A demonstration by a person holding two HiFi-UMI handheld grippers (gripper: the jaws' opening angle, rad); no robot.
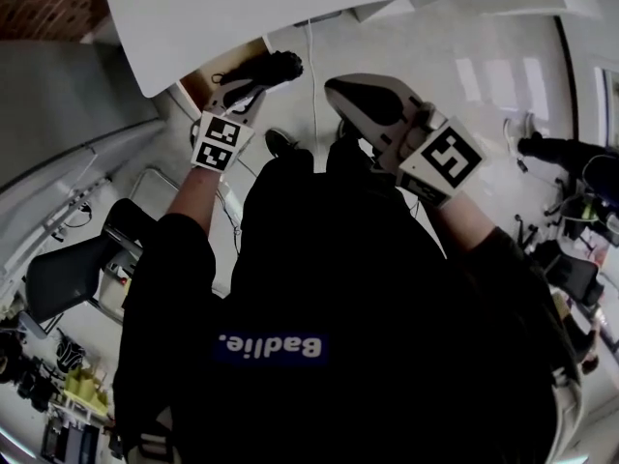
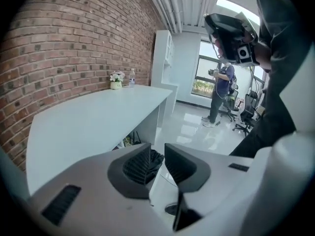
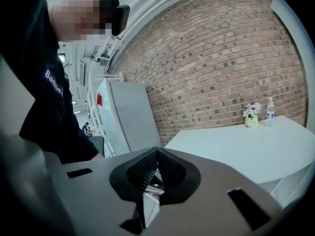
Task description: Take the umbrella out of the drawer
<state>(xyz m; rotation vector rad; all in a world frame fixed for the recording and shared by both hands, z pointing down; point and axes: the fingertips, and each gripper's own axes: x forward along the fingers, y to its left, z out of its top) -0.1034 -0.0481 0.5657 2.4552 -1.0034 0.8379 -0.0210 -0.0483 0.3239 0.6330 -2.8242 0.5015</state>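
In the head view a black folded umbrella [image 1: 269,66] lies in the open drawer [image 1: 205,80], whose wooden inside shows under the white table's edge. My left gripper [image 1: 247,93] points down at it from just in front. In the left gripper view the left gripper [image 2: 157,150] is open by a narrow gap, nothing is between the pads, and part of the dark umbrella [image 2: 156,157] shows just beyond the tips. My right gripper [image 1: 337,87] hovers to the right of the drawer over the floor. In its own view the right gripper [image 3: 156,155] is shut and holds nothing.
The white table [image 1: 290,8] runs along a brick wall [image 2: 64,48] and carries a small flower vase [image 2: 116,80] and a bottle [image 2: 132,76]. A tall white cabinet [image 3: 125,119] stands nearby. Office chairs [image 1: 68,269] are at the left. A person [image 2: 222,90] stands far off by the window.
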